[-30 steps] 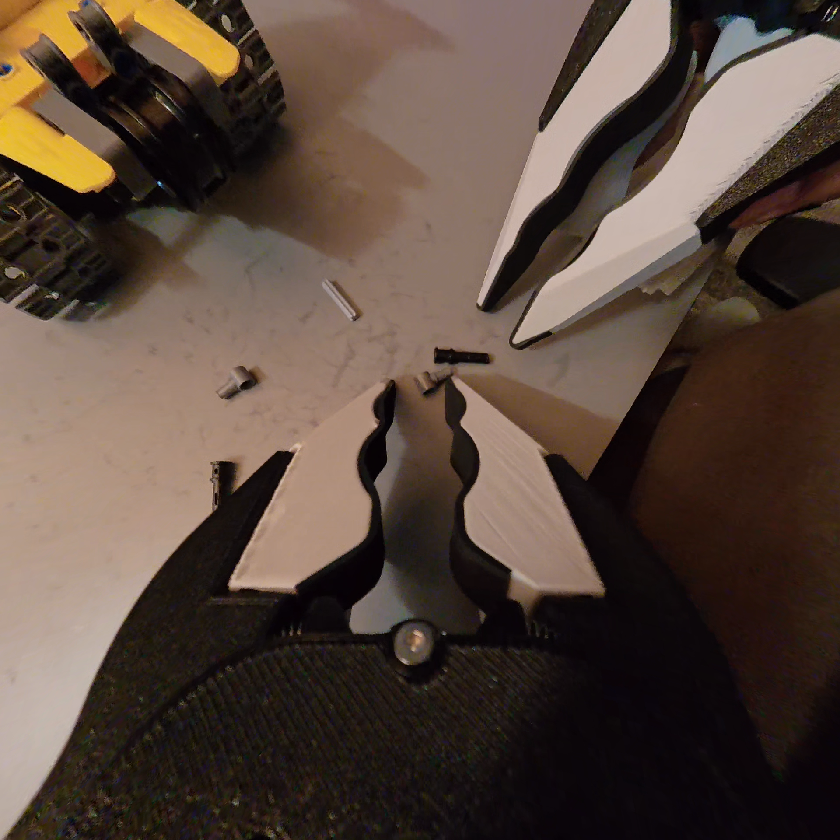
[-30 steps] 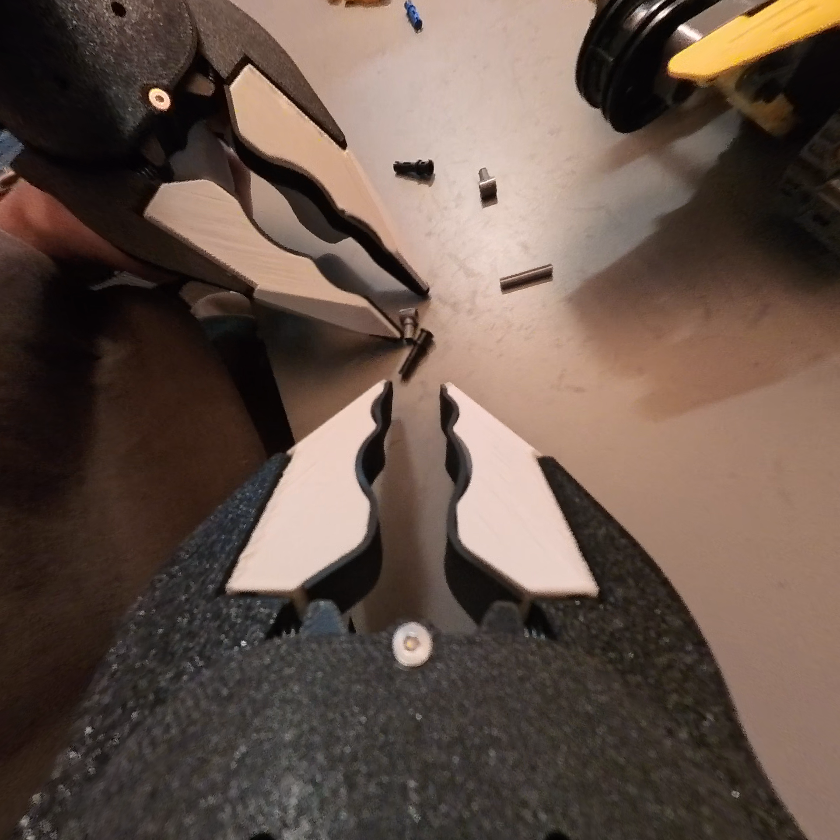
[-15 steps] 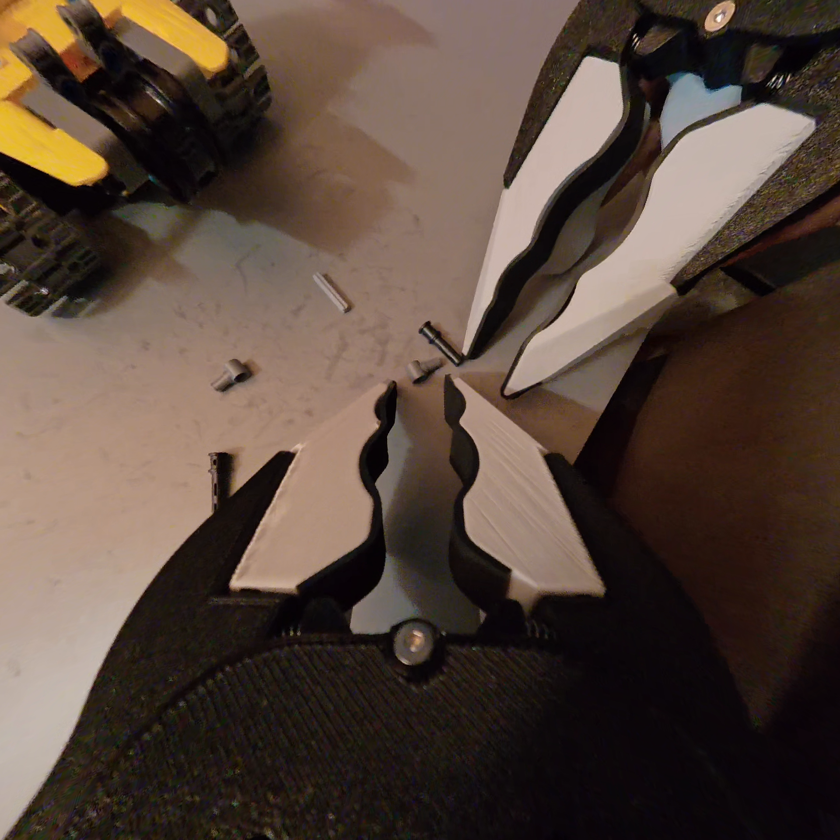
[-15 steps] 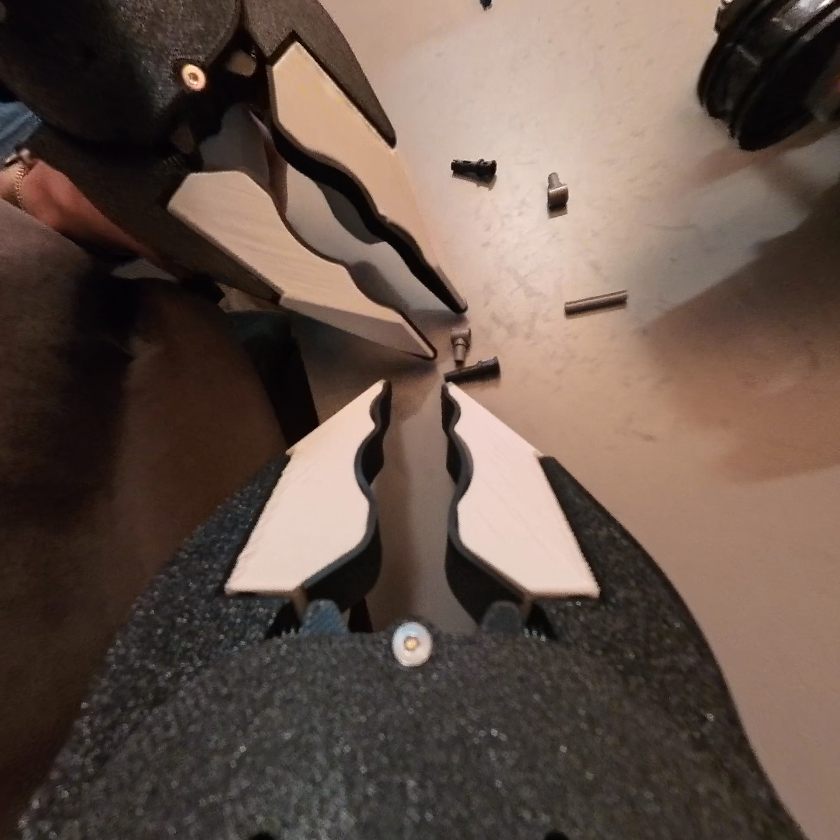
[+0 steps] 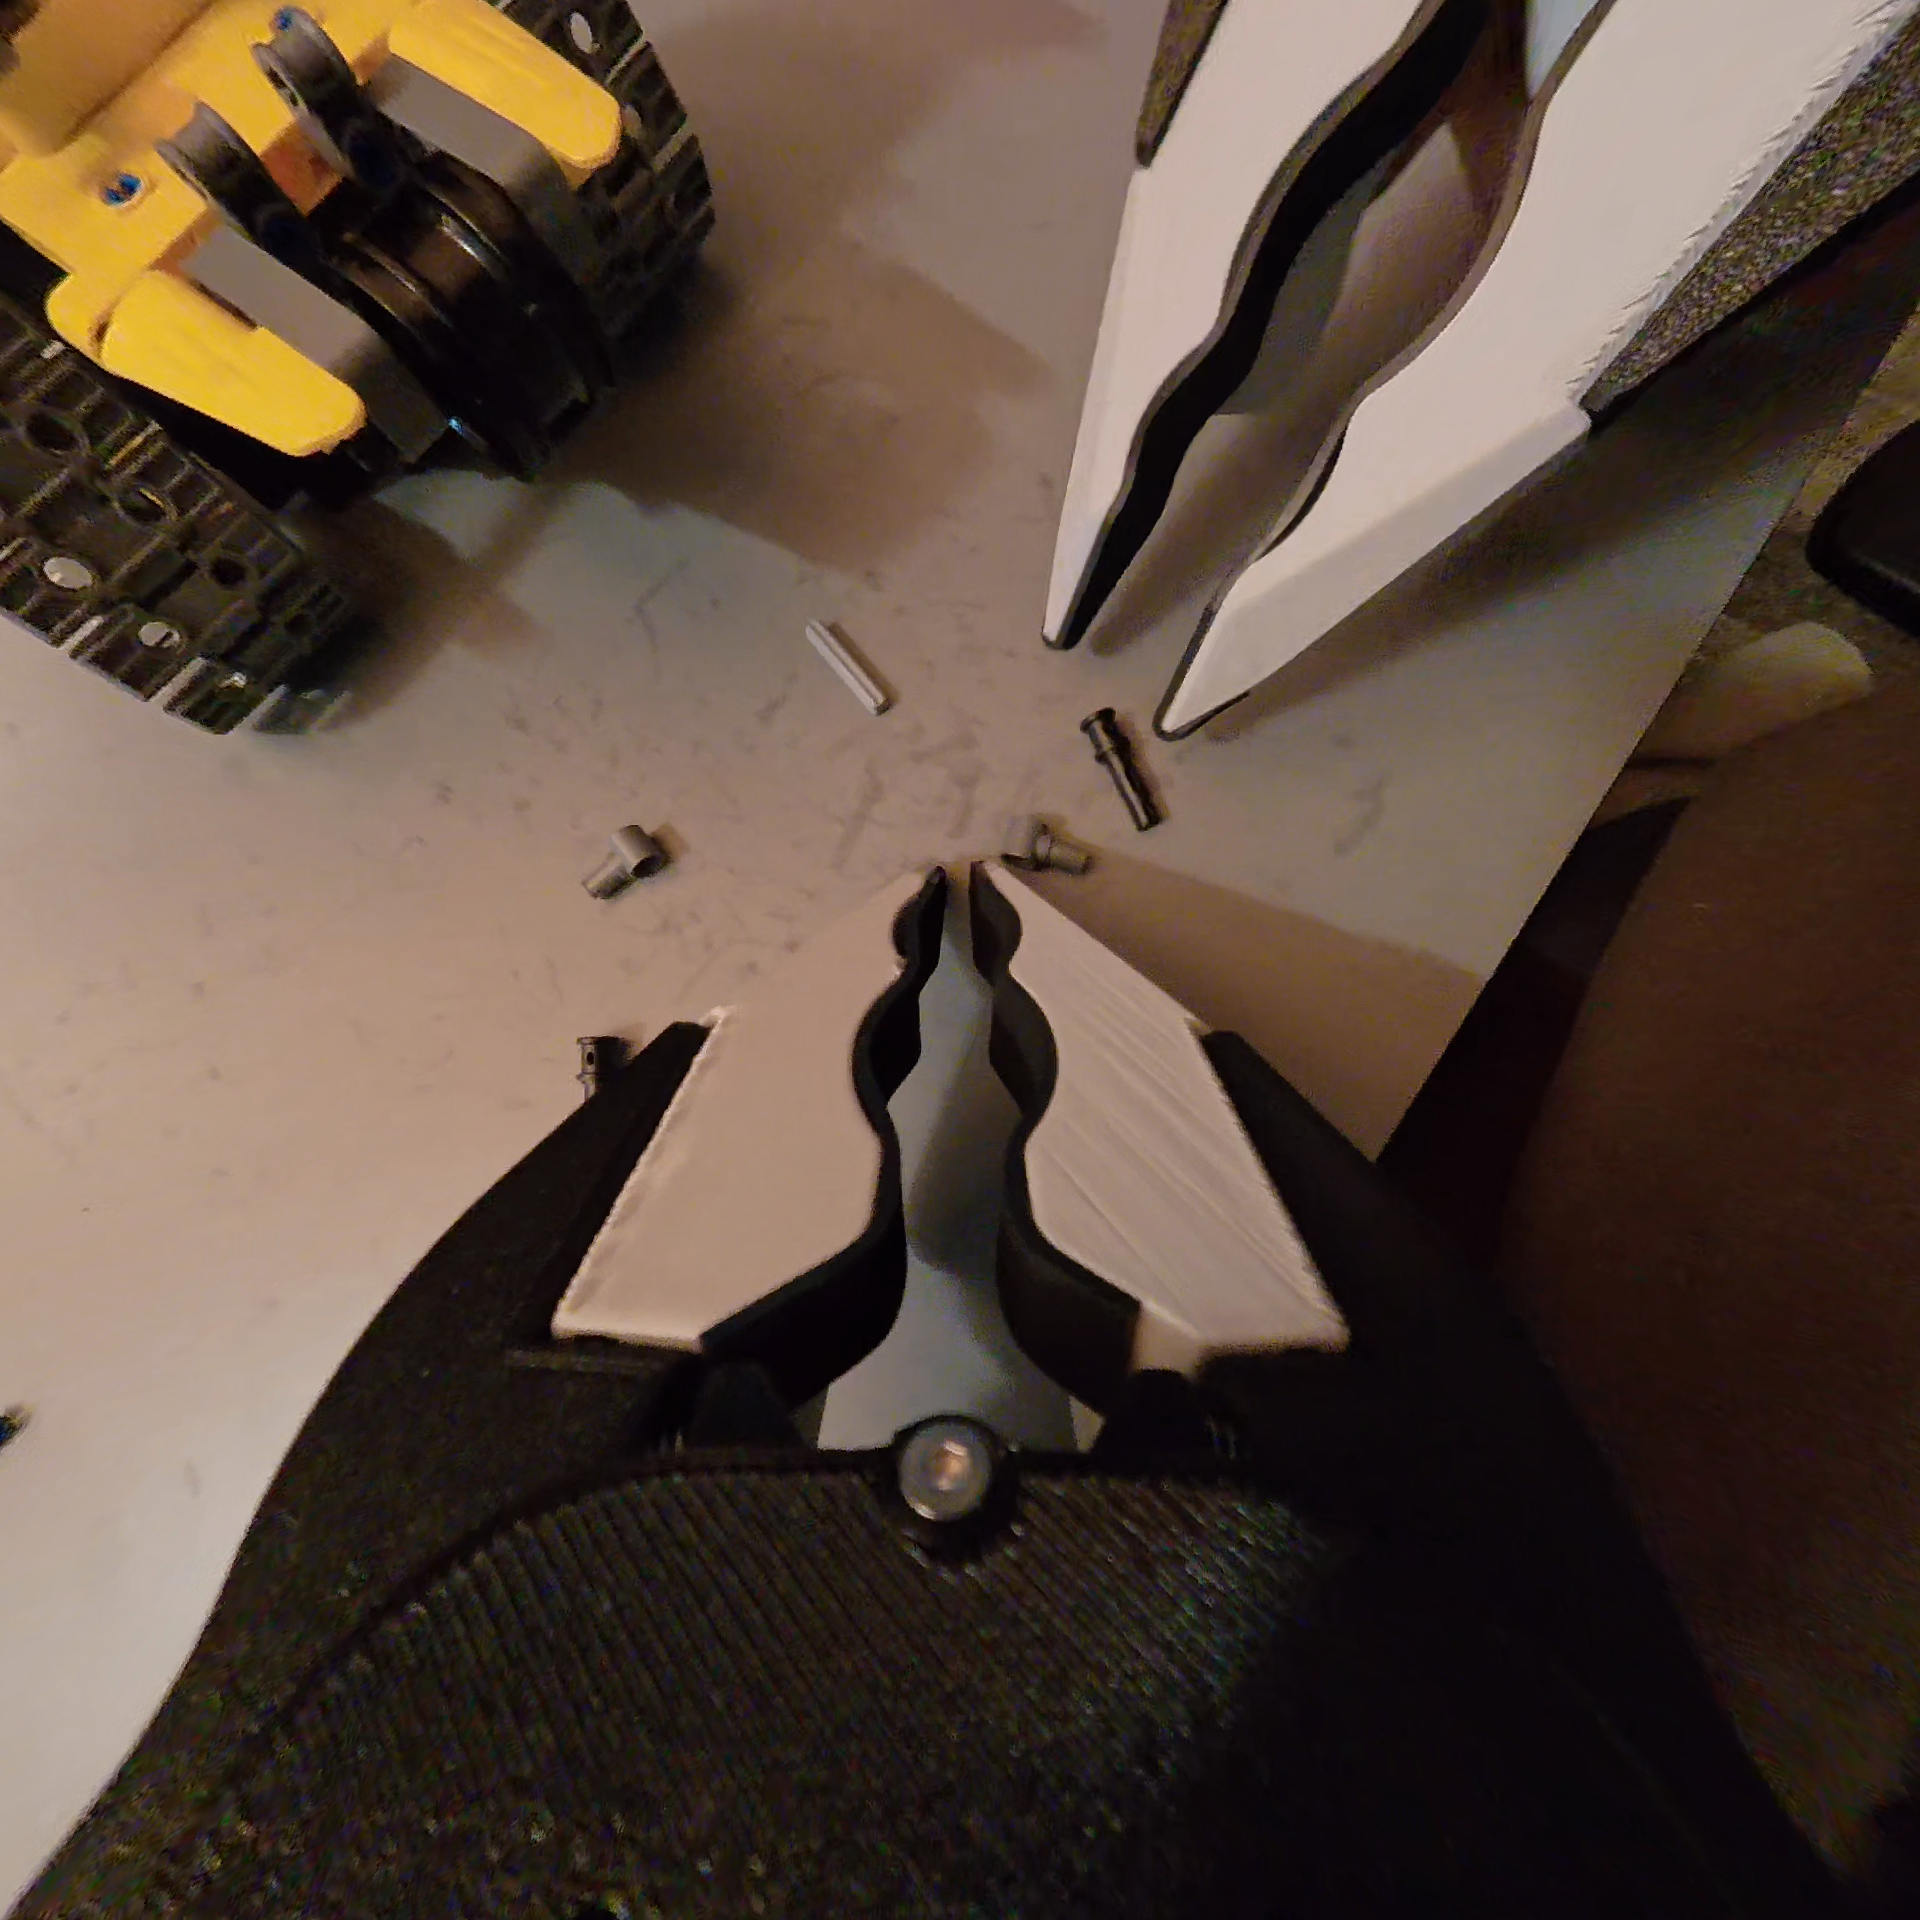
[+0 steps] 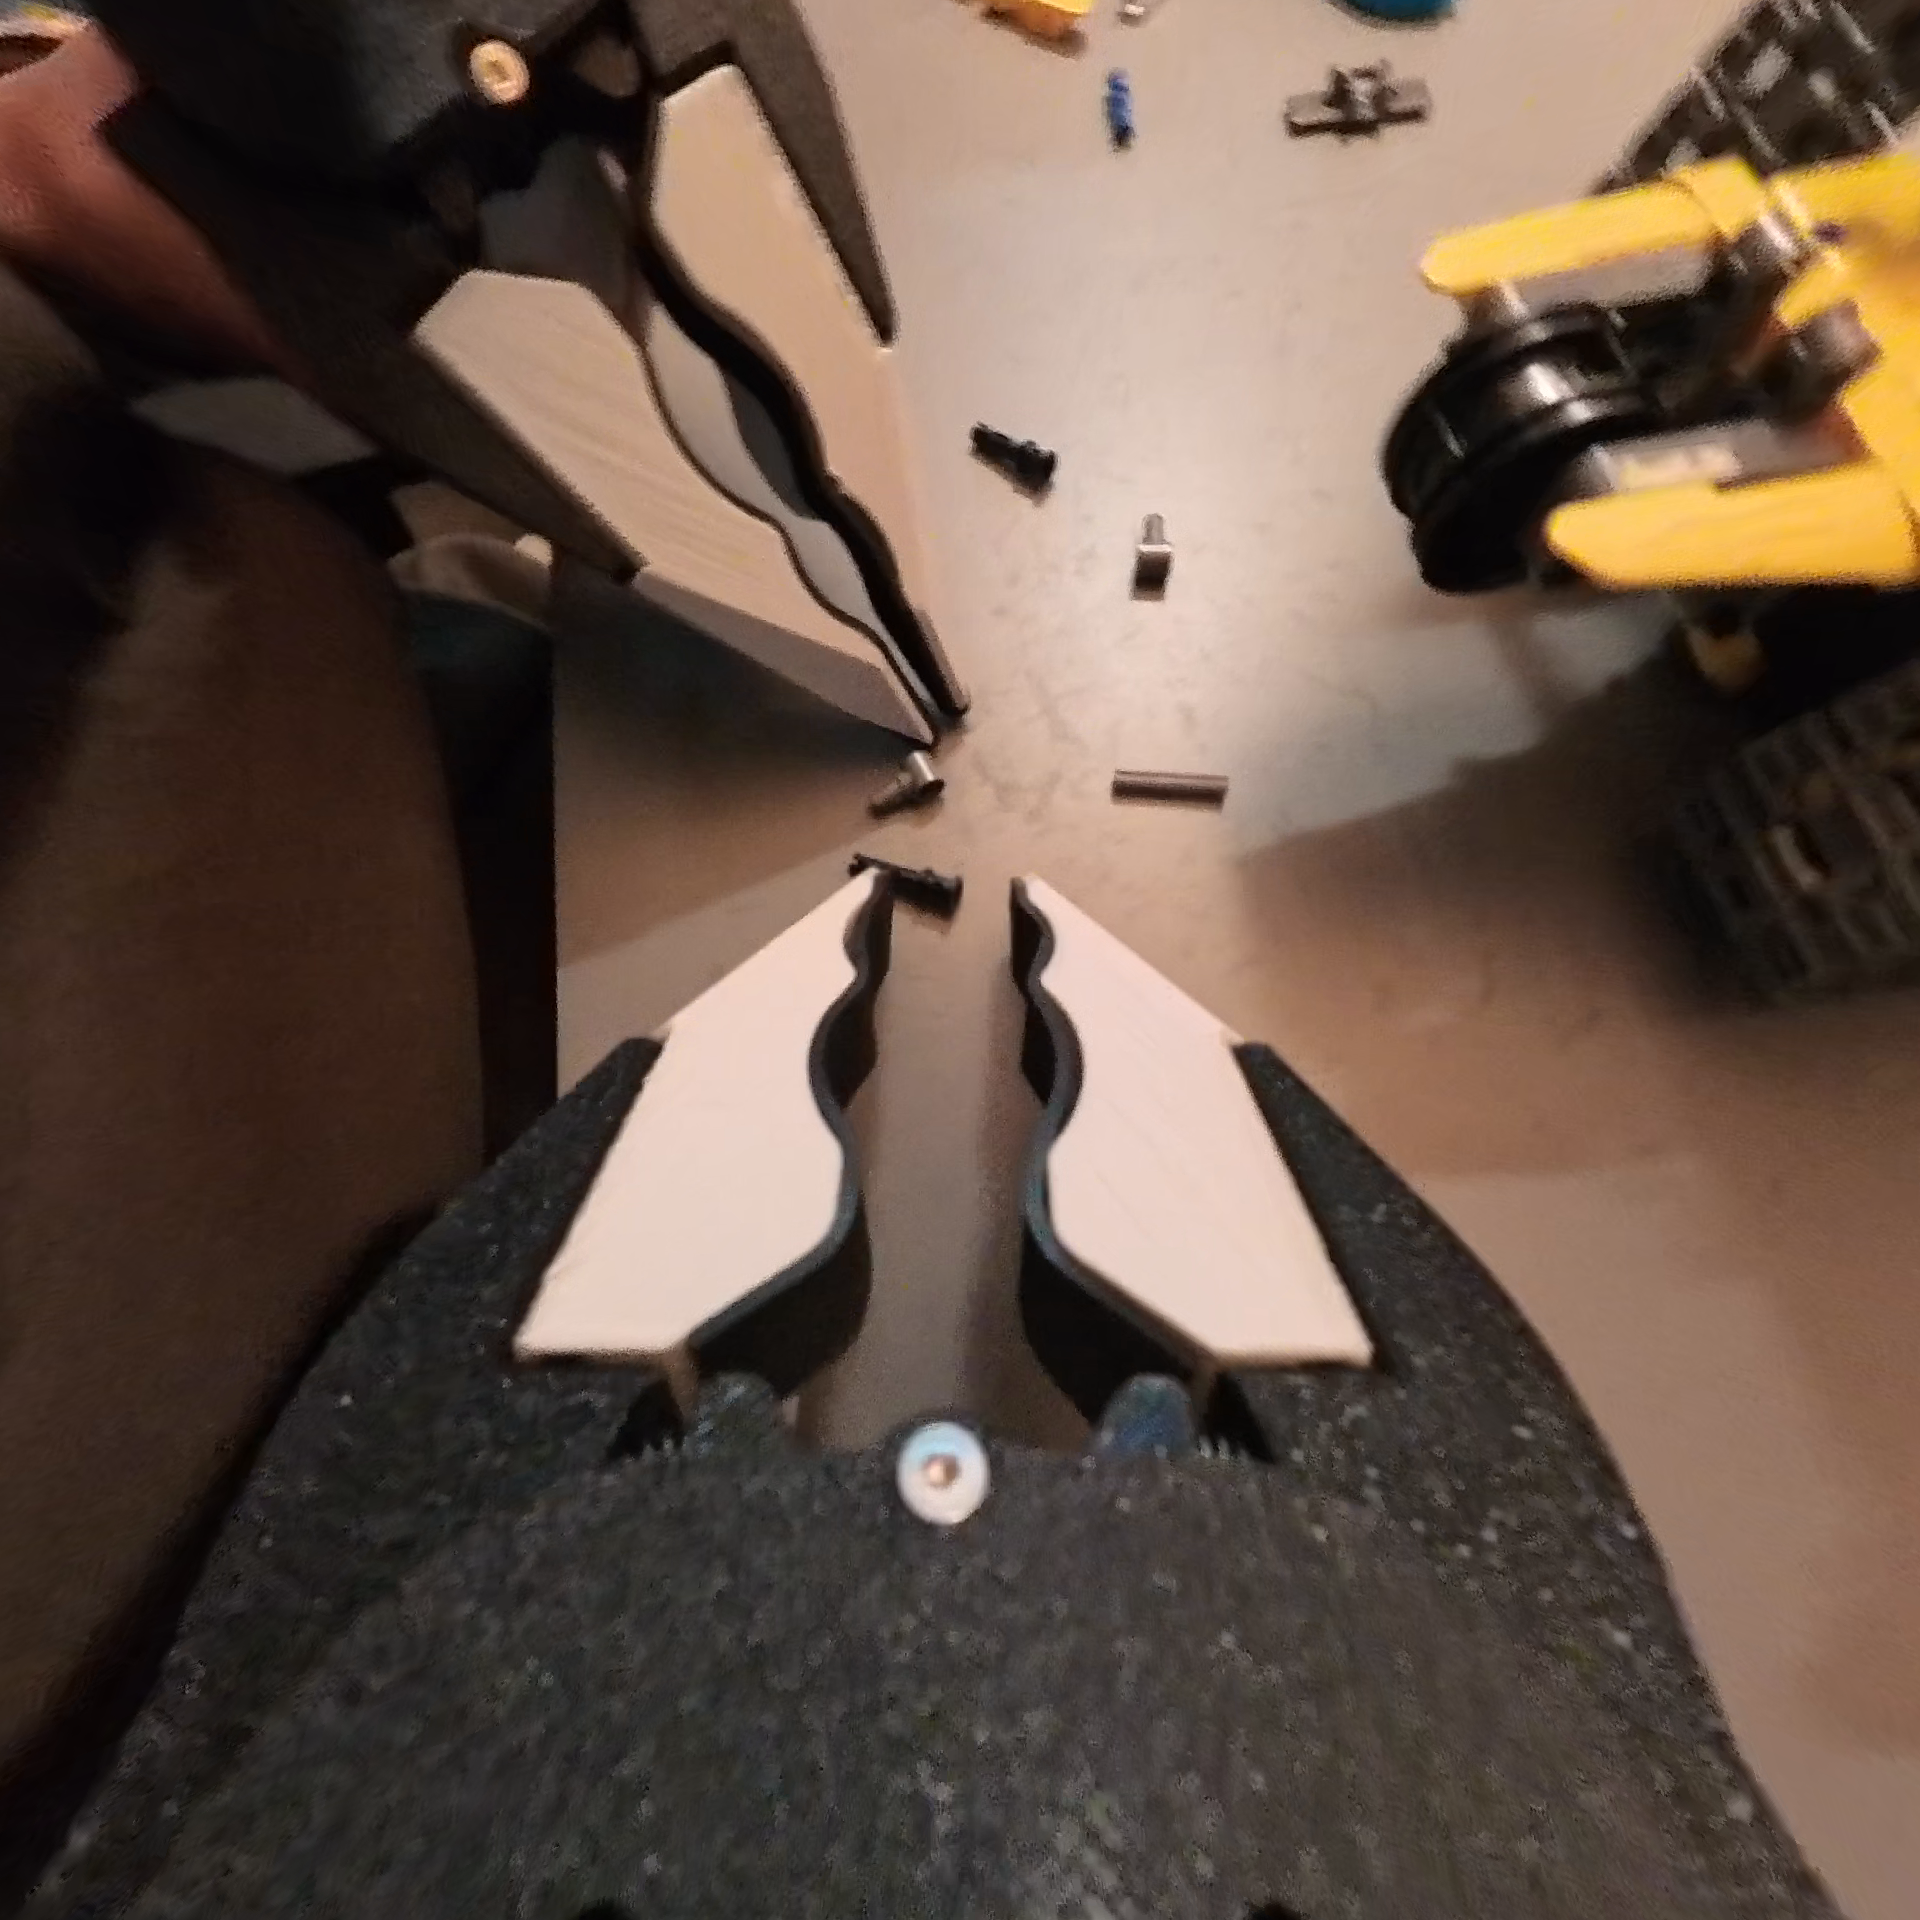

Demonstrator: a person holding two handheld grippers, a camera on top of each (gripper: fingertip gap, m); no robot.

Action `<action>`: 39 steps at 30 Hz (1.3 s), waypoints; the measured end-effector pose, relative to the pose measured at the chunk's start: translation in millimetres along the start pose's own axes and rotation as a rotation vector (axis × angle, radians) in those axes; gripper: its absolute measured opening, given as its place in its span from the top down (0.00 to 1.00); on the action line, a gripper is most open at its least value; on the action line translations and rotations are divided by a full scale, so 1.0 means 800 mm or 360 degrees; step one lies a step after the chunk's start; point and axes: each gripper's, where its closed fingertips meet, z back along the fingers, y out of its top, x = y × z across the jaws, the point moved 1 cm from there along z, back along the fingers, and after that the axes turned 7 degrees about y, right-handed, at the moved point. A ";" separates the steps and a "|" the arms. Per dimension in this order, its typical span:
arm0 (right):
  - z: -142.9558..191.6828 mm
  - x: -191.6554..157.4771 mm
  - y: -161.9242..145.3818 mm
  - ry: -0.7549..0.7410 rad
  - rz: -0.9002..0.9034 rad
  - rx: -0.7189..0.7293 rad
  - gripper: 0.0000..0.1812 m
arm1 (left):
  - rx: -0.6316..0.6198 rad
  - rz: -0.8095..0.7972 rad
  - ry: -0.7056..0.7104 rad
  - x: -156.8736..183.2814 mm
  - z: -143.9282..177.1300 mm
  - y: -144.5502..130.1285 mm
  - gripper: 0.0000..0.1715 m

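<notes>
Grey desk [image 5: 312, 987]: left gripper [image 5: 958, 875], jaws nearly closed and empty, noses beside a grey connector [image 5: 1047, 854], while right gripper [image 6: 948, 894], jaws parted, straddles a black pin [image 6: 914, 883], nothing gripped.

Desk [image 5: 312, 935]: carries every loose part and the tracked model [image 5: 312, 312].
Model: far left in the left wrist view, far right in the right wrist view.
Left tongs [image 5: 956, 878]: tips nearly together, just beside a small connector [image 5: 1044, 854].
Right tongs [image 6: 951, 894]: tips apart, a pin [image 6: 920, 888] at the left tip.
Axle [image 5: 850, 667]: between model and tongs.
Second connector [image 5: 623, 860]: left of the left tongs.
</notes>
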 end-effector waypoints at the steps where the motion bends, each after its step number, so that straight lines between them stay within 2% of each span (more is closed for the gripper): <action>1: -0.001 -0.003 0.002 0.0054 0.0078 -0.0006 0.88 | 0.0007 0.0000 -0.0027 0.003 0.001 0.001 0.97; 5: 0.000 -0.013 0.006 0.0237 0.0339 -0.0012 0.89 | 0.0027 -0.0039 -0.0113 0.010 0.006 0.002 0.88; 8: -0.004 -0.011 0.002 0.0322 0.0433 -0.0070 0.89 | 0.0054 -0.0055 -0.0219 0.017 0.008 0.005 0.81; 11: -0.010 -0.005 0.004 0.0352 0.0498 -0.0103 0.88 | 0.0056 -0.0008 -0.0297 0.022 0.005 0.010 0.82; 15: -0.018 -0.006 -0.001 0.0395 0.0564 -0.0175 0.88 | 0.0017 -0.0037 -0.0286 0.020 -0.001 0.007 0.88; 20: -0.019 -0.008 -0.004 0.0395 0.0581 -0.0199 0.93 | 0.0017 -0.0040 -0.0289 0.018 -0.002 0.006 0.91; 26: -0.011 -0.001 -0.009 0.0337 0.0546 -0.0194 0.95 | 0.0045 -0.0004 -0.0337 0.025 0.003 0.010 0.86; 33: -0.005 0.015 -0.008 0.0233 0.0500 -0.0165 0.95 | 0.0009 -0.0002 -0.0025 0.009 -0.007 0.008 0.81; 39: -0.009 0.023 -0.004 0.0121 0.0522 -0.0167 0.95 | -0.0006 0.0024 -0.0035 0.014 -0.005 0.008 0.81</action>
